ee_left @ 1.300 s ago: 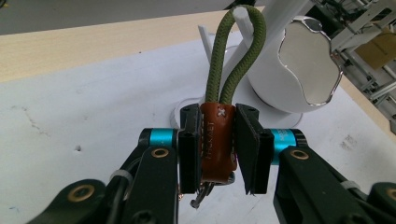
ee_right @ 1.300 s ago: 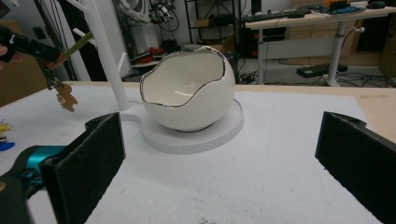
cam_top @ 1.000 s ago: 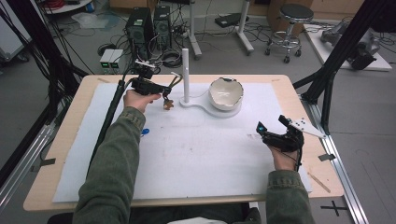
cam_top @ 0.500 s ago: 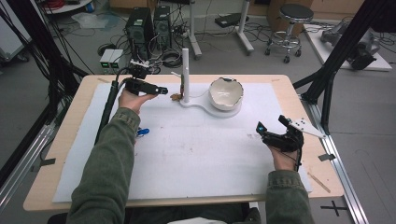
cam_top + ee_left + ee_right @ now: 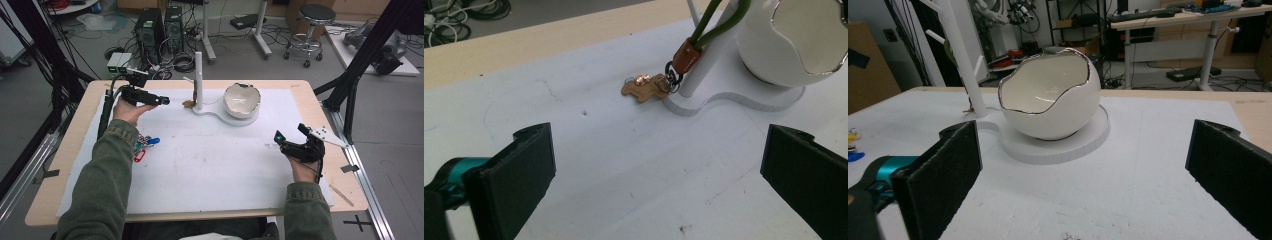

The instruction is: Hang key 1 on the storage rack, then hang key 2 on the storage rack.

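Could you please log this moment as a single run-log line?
left tongs: open, empty, facing keychain | keychain: hangs on white stand, charm on the mat | right tongs: open, empty, facing egg-shaped bowl

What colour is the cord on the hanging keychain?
Olive green cord, with a brown leather clasp; clearest in the left gripper view.

- One white stand [image 5: 199, 80] at the table's far middle.
- One egg-shaped bowl [image 5: 241, 100] just right of the stand.
- One brown key charm [image 5: 644, 87] at the stand's foot.
- One bunch of coloured key tags [image 5: 145, 145], well left of the stand.
- Two grippers, either side of the stand.
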### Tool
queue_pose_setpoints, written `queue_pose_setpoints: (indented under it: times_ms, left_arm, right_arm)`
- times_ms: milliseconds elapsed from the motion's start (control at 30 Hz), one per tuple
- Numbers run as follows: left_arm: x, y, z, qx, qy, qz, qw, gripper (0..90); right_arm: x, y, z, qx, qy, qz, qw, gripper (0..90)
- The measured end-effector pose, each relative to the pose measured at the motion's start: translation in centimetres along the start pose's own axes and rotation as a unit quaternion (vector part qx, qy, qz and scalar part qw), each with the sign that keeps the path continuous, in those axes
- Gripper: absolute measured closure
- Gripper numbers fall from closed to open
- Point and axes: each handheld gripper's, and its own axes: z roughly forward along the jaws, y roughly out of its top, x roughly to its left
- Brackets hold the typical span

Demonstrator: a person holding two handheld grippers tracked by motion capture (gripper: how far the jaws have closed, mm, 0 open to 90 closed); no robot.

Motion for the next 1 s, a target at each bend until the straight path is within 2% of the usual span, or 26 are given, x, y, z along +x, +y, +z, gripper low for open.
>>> queue_pose_setpoints:
  times_ms: [100, 200, 267, 400, 700, 1000]
  left_arm:
    - [-0.1, -0.3, -1.2, -0.006, -0.004, 0.005, 1.0000, 1.7]
    - [0.0, -0.4, -1.7, -0.009, -0.003, 0.004, 0.9999, 1.7]
    - [0.3, -0.8, -2.5, -0.011, -0.001, 0.004, 0.9999, 1.7]
    - [0.7, -1.2, -3.1, -0.016, 0.001, 0.001, 0.9999, 1.7]
    - [2.1, -3.8, -5.0, -0.012, 0.012, -0.005, 0.9999, 1.7]
    - [2.2, -5.6, -6.0, -0.015, 0.009, -0.011, 0.9998, 1.7]
  right_arm:
    - [0.0, 0.0, 0.0, 0.000, 0.000, 0.000, 1.0000, 0.5]
    - [0.0, 0.0, 0.1, 0.001, 0.000, -0.001, 1.0000, 0.5]
    - [0.0, 0.0, 0.1, 0.002, 0.000, 0.000, 1.0000, 0.5]
    - [0.1, 0.0, 0.1, 0.003, 0.001, 0.000, 1.0000, 0.5]
    - [0.2, 0.0, 0.2, 0.005, 0.002, -0.003, 1.0000, 0.5]
    - [0.2, 0.0, 0.2, 0.005, 0.002, -0.003, 1.0000, 0.5]
